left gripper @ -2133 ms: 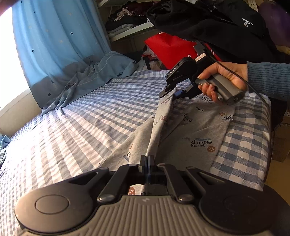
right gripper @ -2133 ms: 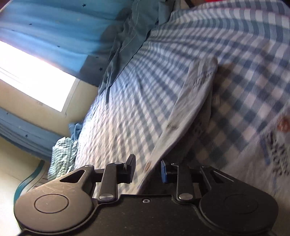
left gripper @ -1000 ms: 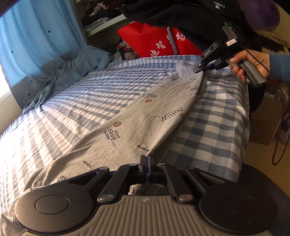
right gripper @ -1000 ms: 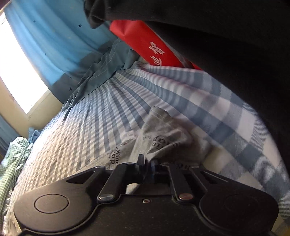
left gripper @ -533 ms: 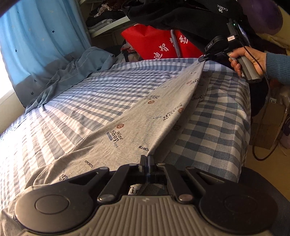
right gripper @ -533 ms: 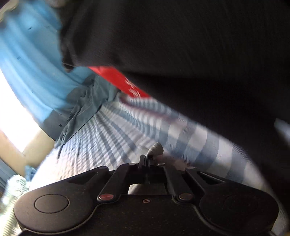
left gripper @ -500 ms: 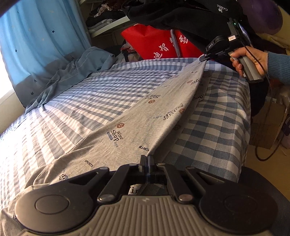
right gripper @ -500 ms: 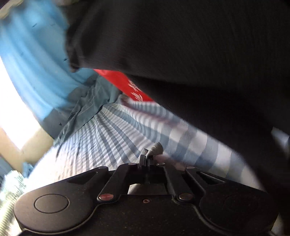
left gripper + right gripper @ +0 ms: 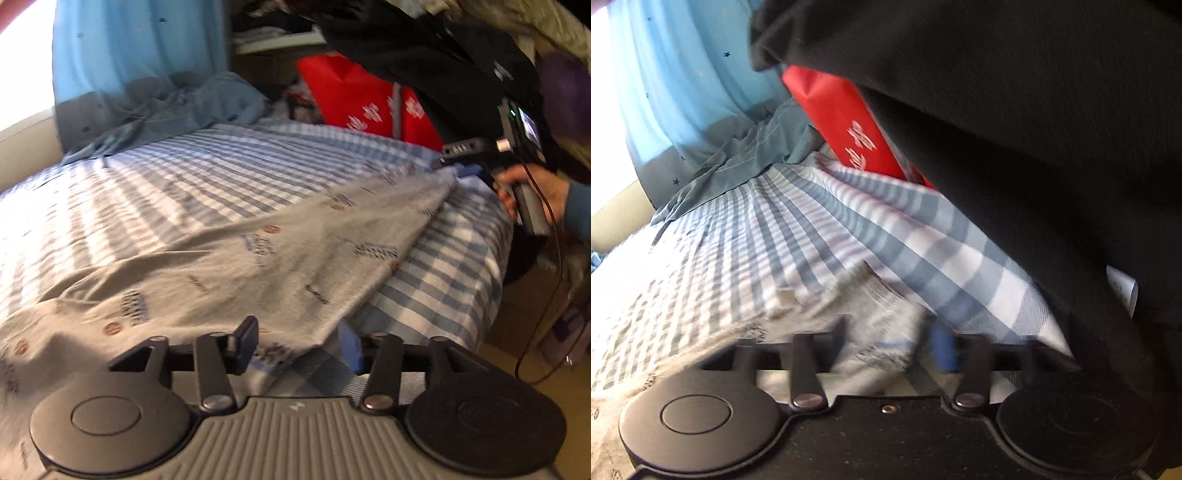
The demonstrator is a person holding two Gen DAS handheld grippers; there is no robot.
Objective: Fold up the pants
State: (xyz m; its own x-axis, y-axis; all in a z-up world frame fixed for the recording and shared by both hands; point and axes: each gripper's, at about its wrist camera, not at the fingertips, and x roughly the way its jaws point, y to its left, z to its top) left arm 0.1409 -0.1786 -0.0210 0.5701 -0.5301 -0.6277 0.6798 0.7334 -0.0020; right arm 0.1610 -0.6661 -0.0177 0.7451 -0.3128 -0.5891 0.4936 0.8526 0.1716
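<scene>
Your left gripper (image 9: 299, 343) is opening, the corner of the grey printed pants (image 9: 229, 266) lying loose between its jaws, print blurred unreadable. The pants lie across the checked bed (image 9: 443, 280), near its right edge. Far right, your right gripper (image 9: 458, 170) is opening over the pants' far end.

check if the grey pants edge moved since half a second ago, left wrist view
Yes. The grey pants were stretched taut off the checked sheet; now they lie slack on it, as the left gripper and right gripper jaws are opening.
</scene>
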